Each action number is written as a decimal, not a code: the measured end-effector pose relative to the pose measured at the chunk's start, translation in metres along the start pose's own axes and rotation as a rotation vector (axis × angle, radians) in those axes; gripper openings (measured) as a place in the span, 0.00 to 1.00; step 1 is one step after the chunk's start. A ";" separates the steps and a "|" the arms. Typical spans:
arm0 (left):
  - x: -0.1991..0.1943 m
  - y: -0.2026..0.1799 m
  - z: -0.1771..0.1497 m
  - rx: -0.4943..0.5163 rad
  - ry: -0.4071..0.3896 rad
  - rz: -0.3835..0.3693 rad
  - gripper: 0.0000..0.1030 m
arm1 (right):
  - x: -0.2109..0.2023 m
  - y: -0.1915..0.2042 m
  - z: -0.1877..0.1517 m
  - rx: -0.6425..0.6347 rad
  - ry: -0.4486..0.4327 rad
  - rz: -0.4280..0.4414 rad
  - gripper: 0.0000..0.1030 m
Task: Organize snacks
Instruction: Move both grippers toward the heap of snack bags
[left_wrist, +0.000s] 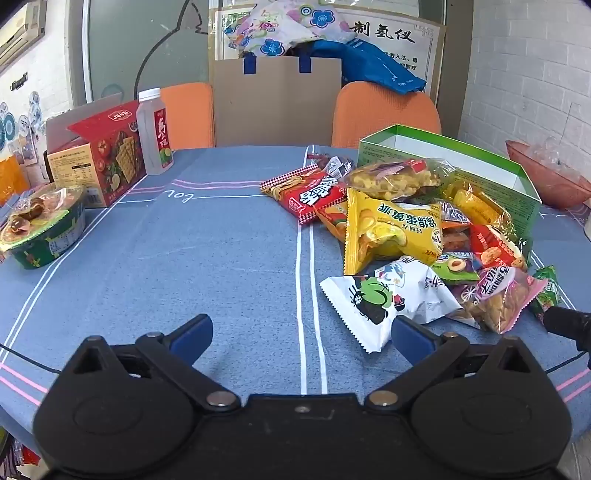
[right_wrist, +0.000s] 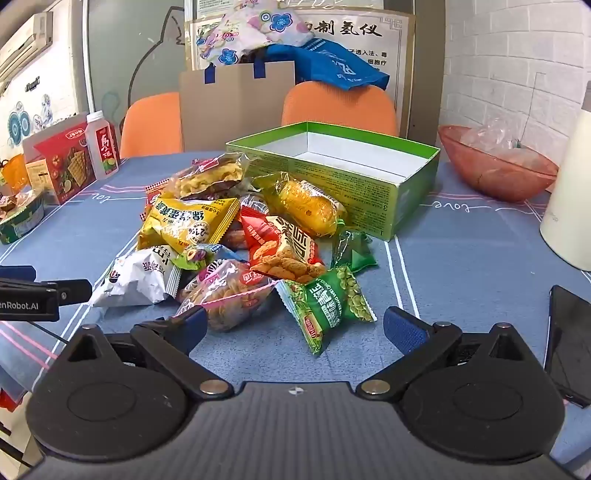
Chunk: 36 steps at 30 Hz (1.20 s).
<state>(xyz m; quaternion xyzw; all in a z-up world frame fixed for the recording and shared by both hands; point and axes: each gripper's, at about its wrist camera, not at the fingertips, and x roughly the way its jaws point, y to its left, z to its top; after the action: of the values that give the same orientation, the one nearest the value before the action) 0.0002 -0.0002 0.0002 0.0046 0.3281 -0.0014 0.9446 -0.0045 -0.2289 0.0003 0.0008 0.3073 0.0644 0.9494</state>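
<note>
Ahead of both wide-spread grippers (left_wrist: 301, 334) (right_wrist: 291, 326), snack packets (right_wrist: 236, 243) lie heaped, ungripped.

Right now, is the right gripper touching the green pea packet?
Apart. The right wrist view shows the right gripper open, with tablecloth visible between both fingers and the green pea packet.

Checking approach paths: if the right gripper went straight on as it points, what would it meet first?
Probably the green crinkled packet of peas, lying just ahead between the open fingers of the right gripper; depth is uncertain.
</note>
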 end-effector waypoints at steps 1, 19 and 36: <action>0.000 0.000 0.000 -0.001 -0.001 0.001 1.00 | 0.000 0.000 0.000 -0.001 0.001 0.003 1.00; -0.006 0.007 0.002 -0.018 -0.007 -0.002 1.00 | -0.003 0.007 0.001 -0.019 -0.008 -0.004 1.00; -0.003 0.016 0.001 -0.038 -0.009 -0.003 1.00 | 0.002 0.022 0.004 -0.062 0.004 0.011 1.00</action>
<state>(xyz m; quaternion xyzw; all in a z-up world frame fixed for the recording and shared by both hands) -0.0018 0.0155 0.0033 -0.0138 0.3239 0.0031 0.9460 -0.0032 -0.2065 0.0030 -0.0269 0.3072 0.0792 0.9480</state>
